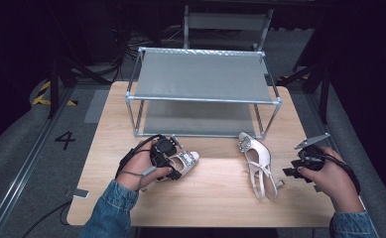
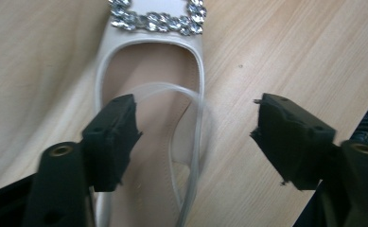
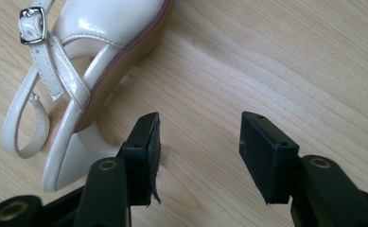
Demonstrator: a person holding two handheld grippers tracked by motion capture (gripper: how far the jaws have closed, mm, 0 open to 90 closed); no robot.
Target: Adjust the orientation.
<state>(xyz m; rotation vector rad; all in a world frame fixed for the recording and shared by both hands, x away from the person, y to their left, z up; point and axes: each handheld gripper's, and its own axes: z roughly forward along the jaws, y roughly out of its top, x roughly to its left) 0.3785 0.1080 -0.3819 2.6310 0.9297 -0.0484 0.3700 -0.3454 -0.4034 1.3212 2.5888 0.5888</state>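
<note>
A cream patent slingback shoe with a rhinestone buckle (image 2: 144, 118) lies at lower left of the light wooden table (image 1: 215, 193) in the high view. The left gripper (image 2: 196, 137) hangs over it, jaws open. The right gripper (image 3: 198, 156), lower right, gapes beside the matching cream shoe (image 3: 101, 52).

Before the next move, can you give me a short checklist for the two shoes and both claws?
1. Left claw open: ok, the jaws stand wide apart.
2. Left shoe free of the left claw: ok, one jaw hangs over its opening, neither pad presses it.
3. Left shoe upright on the table: ok, buckle faces up.
4. Right shoe upright: not ok, it lies on its side, sole edge showing.
5. Right claw empty: ok, only bare wood between the jaws.
6. Rack shelves free for shoes: ok.
</note>
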